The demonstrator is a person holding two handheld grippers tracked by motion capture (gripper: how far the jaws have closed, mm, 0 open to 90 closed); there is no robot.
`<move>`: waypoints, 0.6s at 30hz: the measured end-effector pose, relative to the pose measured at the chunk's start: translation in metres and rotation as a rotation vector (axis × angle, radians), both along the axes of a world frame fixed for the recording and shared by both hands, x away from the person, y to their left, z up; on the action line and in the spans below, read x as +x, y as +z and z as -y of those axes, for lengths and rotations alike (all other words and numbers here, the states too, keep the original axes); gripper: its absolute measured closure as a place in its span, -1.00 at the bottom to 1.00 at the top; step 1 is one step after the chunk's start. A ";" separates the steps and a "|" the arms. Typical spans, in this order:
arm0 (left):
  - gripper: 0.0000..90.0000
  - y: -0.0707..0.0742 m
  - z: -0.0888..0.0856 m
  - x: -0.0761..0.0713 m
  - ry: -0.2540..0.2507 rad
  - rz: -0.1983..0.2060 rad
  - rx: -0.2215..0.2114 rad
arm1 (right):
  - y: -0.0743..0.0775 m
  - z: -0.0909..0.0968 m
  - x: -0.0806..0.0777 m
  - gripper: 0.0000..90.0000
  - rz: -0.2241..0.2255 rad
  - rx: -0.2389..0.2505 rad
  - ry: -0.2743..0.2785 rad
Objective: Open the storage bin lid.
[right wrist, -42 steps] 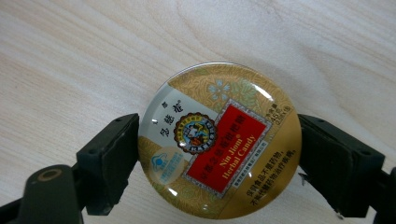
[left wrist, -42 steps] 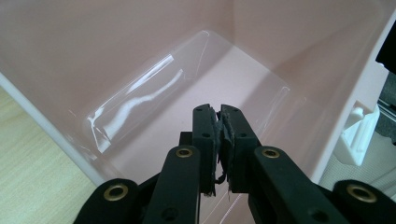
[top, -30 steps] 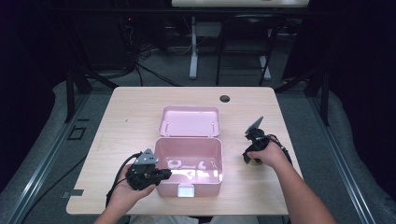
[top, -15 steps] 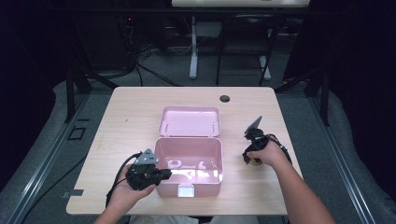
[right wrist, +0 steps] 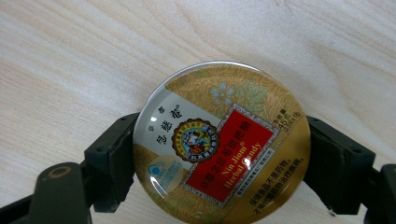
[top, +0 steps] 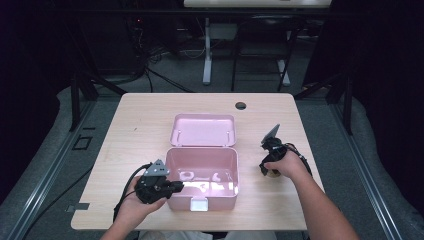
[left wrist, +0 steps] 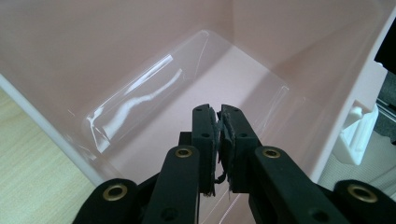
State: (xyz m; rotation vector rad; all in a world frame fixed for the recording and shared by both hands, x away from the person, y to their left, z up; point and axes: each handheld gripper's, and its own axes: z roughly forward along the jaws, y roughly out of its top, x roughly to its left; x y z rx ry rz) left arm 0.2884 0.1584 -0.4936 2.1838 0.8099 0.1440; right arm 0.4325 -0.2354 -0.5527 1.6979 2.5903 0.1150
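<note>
Gripping a round candy tin point(right wrist: 220, 143), right tongs point(right wrist: 220, 154) half hidden; left tongs point(left wrist: 220, 140) closed in pink box point(top: 200, 165).

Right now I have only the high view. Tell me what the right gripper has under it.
Observer: A round gold candy tin with a red label, lid up, over the wooden table.
Operator: Report the grip.
Observer: The right gripper has its fingers against the tin's rim on both sides.
Operator: Check the left gripper too.
Observer: The left gripper is shut with nothing between its fingers, pointing into the pink box at a clear plastic liner.
</note>
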 end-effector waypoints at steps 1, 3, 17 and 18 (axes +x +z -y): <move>0.88 0.000 0.000 0.000 0.000 0.000 0.000 | 0.000 0.000 0.000 -0.56 0.000 0.001 0.000; 0.88 0.000 0.000 0.000 0.000 0.000 0.001 | 0.000 0.001 0.000 -0.56 0.001 0.001 0.007; 0.88 0.000 0.000 0.000 -0.001 0.000 0.002 | 0.005 0.000 -0.002 -0.56 -0.005 0.006 0.015; 0.88 0.000 0.000 0.000 0.000 0.000 0.001 | 0.005 0.000 -0.002 -0.56 -0.001 0.007 0.020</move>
